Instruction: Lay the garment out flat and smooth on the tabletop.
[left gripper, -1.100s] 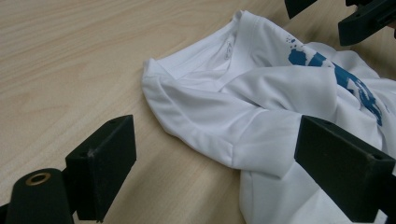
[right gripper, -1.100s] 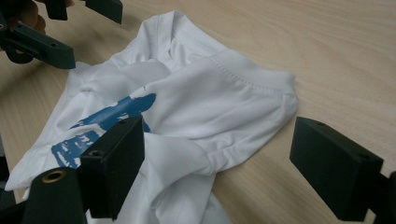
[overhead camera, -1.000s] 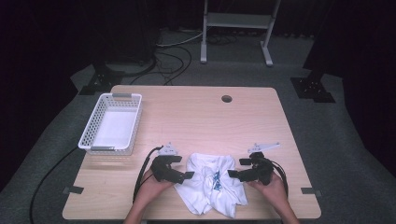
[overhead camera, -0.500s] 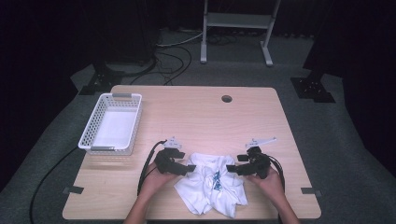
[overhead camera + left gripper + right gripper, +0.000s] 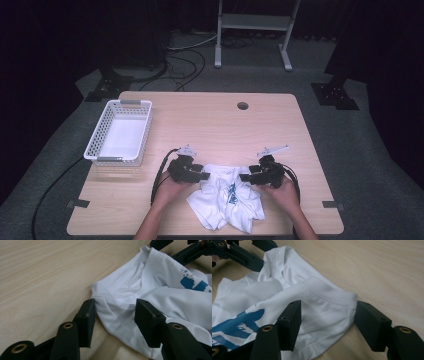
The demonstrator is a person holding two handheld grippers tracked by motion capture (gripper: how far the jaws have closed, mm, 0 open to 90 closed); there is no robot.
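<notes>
A crumpled white T-shirt (image 5: 227, 197) with a blue print lies at the table's near edge. My left gripper (image 5: 201, 176) is at the shirt's upper left corner and my right gripper (image 5: 246, 177) at its upper right. In the left gripper view the jaws (image 5: 116, 317) straddle a fold of the shirt (image 5: 150, 290) near the collar; they have just been closing, and the pads do not visibly squeeze the cloth. In the right gripper view the jaws (image 5: 328, 320) bracket the stitched collar edge of the shirt (image 5: 322, 302); they too have just been closing, with slack cloth between them.
A white mesh basket (image 5: 97, 141) stands on the left of the wooden table (image 5: 210, 125). A round cable hole (image 5: 243, 106) sits near the far edge. Black cables trail from each gripper. A metal stand (image 5: 252, 30) is on the floor beyond.
Both hands have slid a little forward and inward onto the shirt's upper edge. Each gripper's jaws stand narrower around the cloth than before.
</notes>
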